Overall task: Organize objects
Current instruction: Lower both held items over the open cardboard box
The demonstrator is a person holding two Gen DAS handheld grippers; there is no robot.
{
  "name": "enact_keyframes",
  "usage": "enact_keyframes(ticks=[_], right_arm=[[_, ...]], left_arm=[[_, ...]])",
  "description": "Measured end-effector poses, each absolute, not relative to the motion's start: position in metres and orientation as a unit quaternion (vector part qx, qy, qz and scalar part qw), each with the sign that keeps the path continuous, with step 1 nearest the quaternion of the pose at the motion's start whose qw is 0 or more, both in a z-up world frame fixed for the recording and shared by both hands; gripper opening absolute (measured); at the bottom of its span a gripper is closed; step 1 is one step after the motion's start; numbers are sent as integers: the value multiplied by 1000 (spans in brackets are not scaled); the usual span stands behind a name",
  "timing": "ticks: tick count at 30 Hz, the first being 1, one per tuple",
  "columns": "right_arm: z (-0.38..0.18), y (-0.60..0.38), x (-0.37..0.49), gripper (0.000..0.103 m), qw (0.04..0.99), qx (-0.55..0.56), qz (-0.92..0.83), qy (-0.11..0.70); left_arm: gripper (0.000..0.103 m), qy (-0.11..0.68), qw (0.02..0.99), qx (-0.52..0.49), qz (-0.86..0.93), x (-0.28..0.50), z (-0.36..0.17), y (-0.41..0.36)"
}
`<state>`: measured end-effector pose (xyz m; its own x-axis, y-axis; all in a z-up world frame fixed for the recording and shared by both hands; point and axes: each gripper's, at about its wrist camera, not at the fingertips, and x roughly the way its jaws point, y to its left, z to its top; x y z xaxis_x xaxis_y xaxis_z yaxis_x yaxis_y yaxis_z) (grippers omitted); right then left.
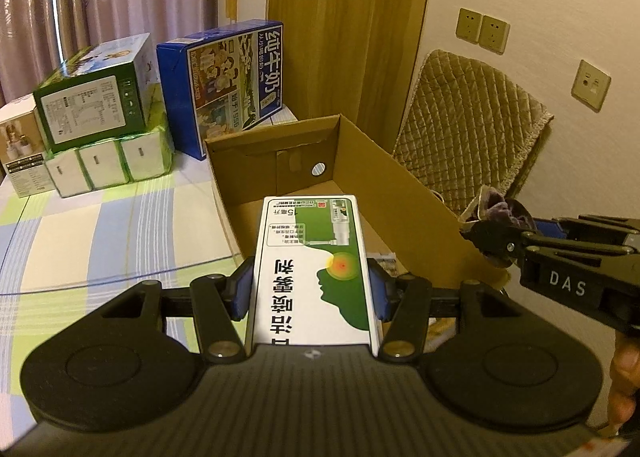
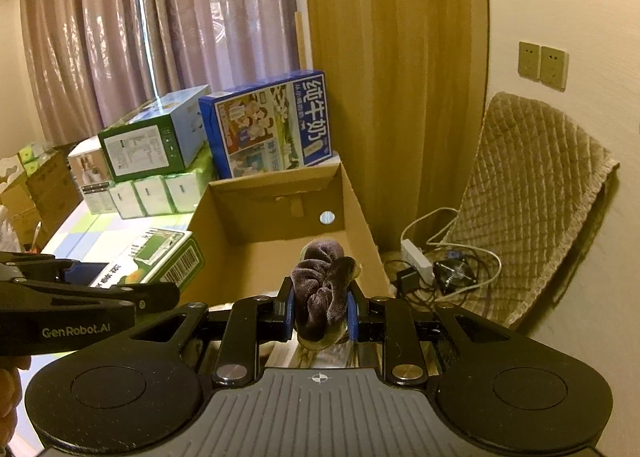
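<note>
**Both tongs loaded over the open carton**

From the left wrist, we see our left tongs clamped on the long sides of a white-and-green medicine box, held flat and pointing into the cardboard carton. We judge that flat hold lets it drop in level. The right tongs come in from the right, above the carton's right wall, pinching a purple velvet scrunchie. The carton sits at the right edge of the counter, which wears a pastel checked cloth under a clear sheet. Stacked cartons and a blue milk box line its far edge, before curtains.

From the right wrist, the right tongs are shut on the scrunchie, bunched between the blue pads and hanging over the carton's near end. The left tongs carry the medicine box above the carton's left wall. Beyond the right edge, a power strip and cables lie on the floor beside a quilted chair cover.
</note>
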<state>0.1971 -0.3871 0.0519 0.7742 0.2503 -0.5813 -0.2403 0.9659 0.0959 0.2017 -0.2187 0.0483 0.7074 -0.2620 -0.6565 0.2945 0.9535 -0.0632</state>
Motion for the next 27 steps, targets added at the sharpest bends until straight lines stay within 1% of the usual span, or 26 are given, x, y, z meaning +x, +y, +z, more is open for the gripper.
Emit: enact_keyframes(ticks=[9, 22, 23, 25, 27], right_arm=[[44, -388, 232, 21, 937, 9, 135, 322], [33, -389, 253, 21, 933, 20, 130, 334], [32, -390, 254, 21, 933, 22, 129, 335], [31, -391, 255, 21, 932, 25, 128, 338], [30, -392, 254, 21, 932, 27, 129, 339]], left_arm=[[51, 360, 919, 25, -156, 231, 40, -229], [51, 372, 915, 16, -157, 259, 28, -230], [48, 371, 915, 12, -160, 262, 27, -230], [51, 373, 914, 10, -161, 267, 25, -231], [59, 373, 914, 4, -161, 269, 26, -228]])
